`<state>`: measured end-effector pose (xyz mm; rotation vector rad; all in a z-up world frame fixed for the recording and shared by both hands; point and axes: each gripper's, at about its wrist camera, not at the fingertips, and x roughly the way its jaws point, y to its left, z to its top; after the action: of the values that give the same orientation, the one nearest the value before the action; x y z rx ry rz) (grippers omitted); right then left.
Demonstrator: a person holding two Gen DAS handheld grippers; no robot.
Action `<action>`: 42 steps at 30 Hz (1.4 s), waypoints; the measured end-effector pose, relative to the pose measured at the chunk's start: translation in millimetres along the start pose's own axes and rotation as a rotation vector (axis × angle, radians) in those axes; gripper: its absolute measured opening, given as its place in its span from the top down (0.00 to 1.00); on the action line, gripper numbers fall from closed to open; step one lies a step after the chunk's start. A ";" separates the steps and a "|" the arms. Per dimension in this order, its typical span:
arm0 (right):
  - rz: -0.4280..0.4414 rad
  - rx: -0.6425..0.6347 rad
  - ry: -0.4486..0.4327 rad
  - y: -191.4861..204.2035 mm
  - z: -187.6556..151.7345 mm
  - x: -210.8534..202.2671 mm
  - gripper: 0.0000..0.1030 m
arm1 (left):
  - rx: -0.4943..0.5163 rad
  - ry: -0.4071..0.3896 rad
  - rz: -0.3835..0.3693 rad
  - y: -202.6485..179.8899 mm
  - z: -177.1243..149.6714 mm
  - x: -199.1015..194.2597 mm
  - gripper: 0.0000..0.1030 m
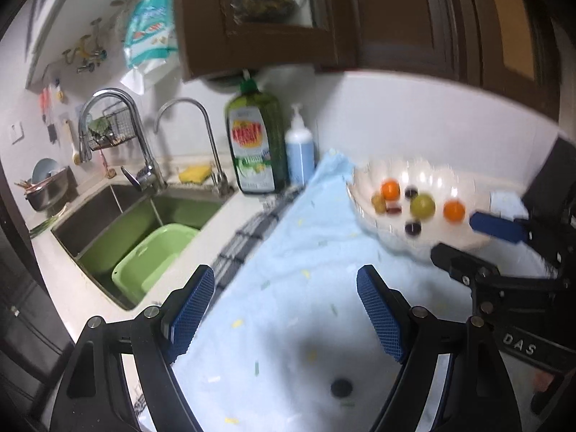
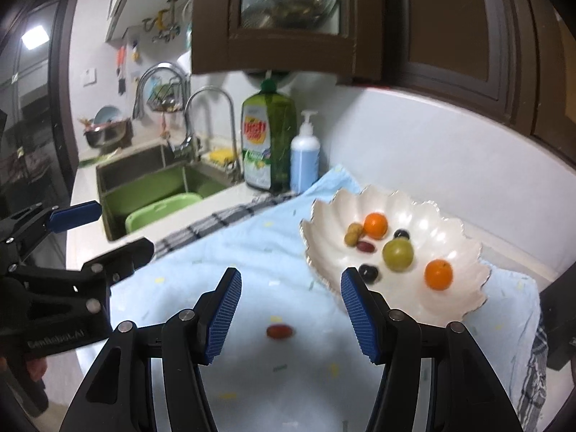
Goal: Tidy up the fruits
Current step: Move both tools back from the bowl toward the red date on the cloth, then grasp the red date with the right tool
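A white scalloped bowl [image 2: 453, 298] sits on a light blue towel [image 2: 252, 252] and holds several fruits: two oranges [image 2: 437, 274], a green fruit [image 2: 397, 254], dark grapes and a red one. A red grape [image 2: 279, 331] lies on the towel between my right gripper's fingers. My right gripper [image 2: 291, 288] is open above it. My left gripper [image 1: 286, 288] is open over the towel, and a dark grape [image 1: 341, 387] lies on the towel below it. The bowl [image 1: 363, 212] also shows in the left wrist view at right. Each gripper appears in the other's view, open.
A sink [image 1: 108, 216] with a green basin [image 1: 151, 262] lies to the left. A green dish soap bottle [image 1: 257, 144] and a white pump bottle [image 1: 299, 151] stand against the wall. A checked cloth [image 1: 244, 237] lies under the towel. Brown cabinets [image 1: 396, 18] hang above.
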<state>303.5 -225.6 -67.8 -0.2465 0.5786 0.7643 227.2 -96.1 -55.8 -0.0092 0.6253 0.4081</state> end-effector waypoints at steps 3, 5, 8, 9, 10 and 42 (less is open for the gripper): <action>0.010 -0.017 0.028 4.1 -11.7 9.4 0.43 | 0.032 0.034 -0.001 -7.4 -15.1 5.5 0.22; 0.018 -0.022 0.047 7.3 -19.6 15.0 0.43 | 0.043 0.056 -0.012 -10.6 -25.0 8.4 0.23; 0.023 -0.018 0.074 9.7 -30.3 24.6 0.43 | 0.060 0.090 -0.013 -15.2 -38.1 15.1 0.28; 0.023 -0.016 0.086 10.0 -33.6 28.1 0.43 | 0.062 0.105 -0.015 -16.6 -41.9 17.9 0.30; 0.024 -0.015 0.100 10.2 -37.0 32.2 0.43 | 0.061 0.122 -0.021 -17.5 -45.6 20.5 0.31; 0.049 -0.052 0.278 14.3 -60.0 112.6 0.52 | 0.083 0.339 -0.168 -38.9 -87.8 55.0 0.73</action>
<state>334.2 -175.0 -181.7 -0.3913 0.8305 0.7993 232.3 -123.0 -162.9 -0.0522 0.9683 0.2177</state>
